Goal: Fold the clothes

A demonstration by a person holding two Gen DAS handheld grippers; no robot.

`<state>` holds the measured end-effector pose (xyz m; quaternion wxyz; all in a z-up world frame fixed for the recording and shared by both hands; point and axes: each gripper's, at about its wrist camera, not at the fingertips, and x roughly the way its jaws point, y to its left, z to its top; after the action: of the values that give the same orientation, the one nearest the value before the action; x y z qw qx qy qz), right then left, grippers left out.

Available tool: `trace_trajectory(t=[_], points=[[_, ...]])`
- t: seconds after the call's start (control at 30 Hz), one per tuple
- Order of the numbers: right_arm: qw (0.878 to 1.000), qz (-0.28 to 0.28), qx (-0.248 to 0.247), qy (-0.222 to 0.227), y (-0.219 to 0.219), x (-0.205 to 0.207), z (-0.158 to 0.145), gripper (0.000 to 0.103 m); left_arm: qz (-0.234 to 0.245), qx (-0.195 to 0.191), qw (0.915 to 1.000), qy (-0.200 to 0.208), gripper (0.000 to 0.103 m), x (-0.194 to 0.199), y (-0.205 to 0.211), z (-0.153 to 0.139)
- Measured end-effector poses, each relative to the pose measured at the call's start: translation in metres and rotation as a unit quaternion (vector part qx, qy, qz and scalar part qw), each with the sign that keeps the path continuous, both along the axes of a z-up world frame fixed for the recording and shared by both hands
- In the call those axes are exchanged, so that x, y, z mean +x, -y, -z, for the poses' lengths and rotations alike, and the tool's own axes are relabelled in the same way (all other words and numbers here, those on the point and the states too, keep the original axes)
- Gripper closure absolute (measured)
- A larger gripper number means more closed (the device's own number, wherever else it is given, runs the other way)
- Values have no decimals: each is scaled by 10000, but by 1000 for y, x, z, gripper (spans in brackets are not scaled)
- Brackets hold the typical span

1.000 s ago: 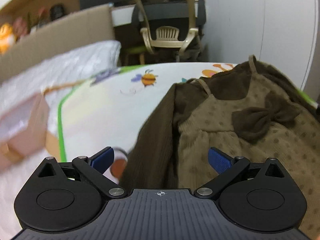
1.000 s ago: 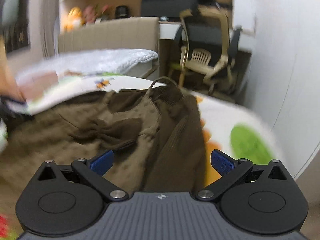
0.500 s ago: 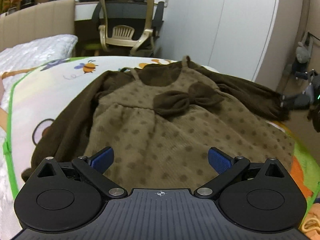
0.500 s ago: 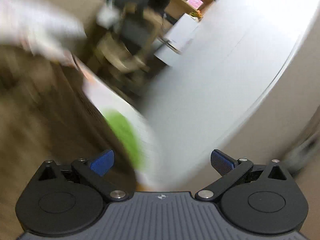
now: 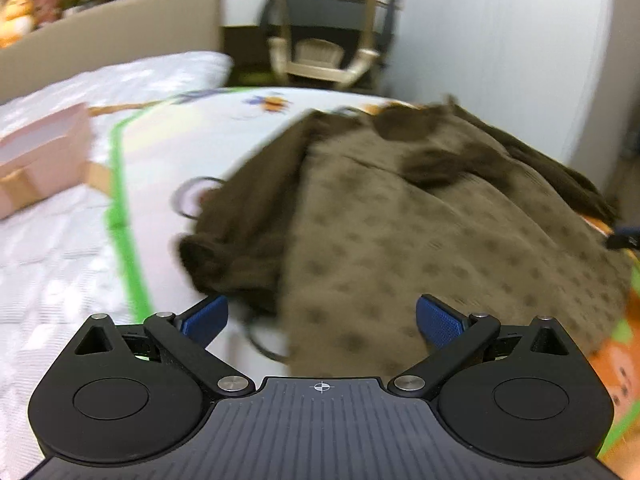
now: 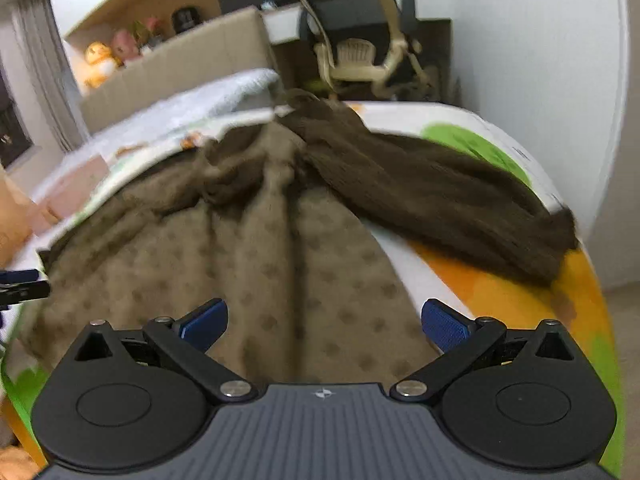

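Note:
A brown child's dress (image 5: 420, 232) with a dotted tan front, a dark bow and dark sleeves lies spread on a cartoon-print mat (image 5: 168, 148). My left gripper (image 5: 322, 316) is open and empty, low over the hem at the dress's left side, near the left sleeve cuff (image 5: 208, 256). My right gripper (image 6: 324, 320) is open and empty over the hem on the right side of the dress (image 6: 256, 264). The right sleeve (image 6: 448, 204) stretches out to the right. Each gripper's tip shows at the other view's edge.
A pink box (image 5: 40, 156) sits on the white quilt (image 5: 48, 264) at the left. A beige headboard (image 5: 112, 40) and a desk chair (image 5: 320, 40) stand beyond the bed. A white wall (image 5: 500, 48) runs close along the right. The mat's right edge (image 6: 596, 304) drops off.
Both grippers have pulled back to the dress's hem end. The right camera swung from the wall back onto the dress. Both stay open.

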<state>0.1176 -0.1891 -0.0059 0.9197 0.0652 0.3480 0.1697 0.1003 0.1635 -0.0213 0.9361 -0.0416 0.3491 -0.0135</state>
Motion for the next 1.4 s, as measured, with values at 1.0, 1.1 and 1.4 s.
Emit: trace_trajectory(t=[1.0, 1.1, 1.4], points=[[9962, -755, 422, -58, -75, 80, 20, 0, -668, 1696, 9832, 68, 76, 161, -69, -6], [9954, -739, 600, -62, -70, 80, 20, 0, -1490, 1936, 9692, 326, 71, 183, -106, -20], [9943, -735, 764, -63, -65, 80, 21, 0, -2464, -601, 9664, 423, 25, 143, -134, -55]])
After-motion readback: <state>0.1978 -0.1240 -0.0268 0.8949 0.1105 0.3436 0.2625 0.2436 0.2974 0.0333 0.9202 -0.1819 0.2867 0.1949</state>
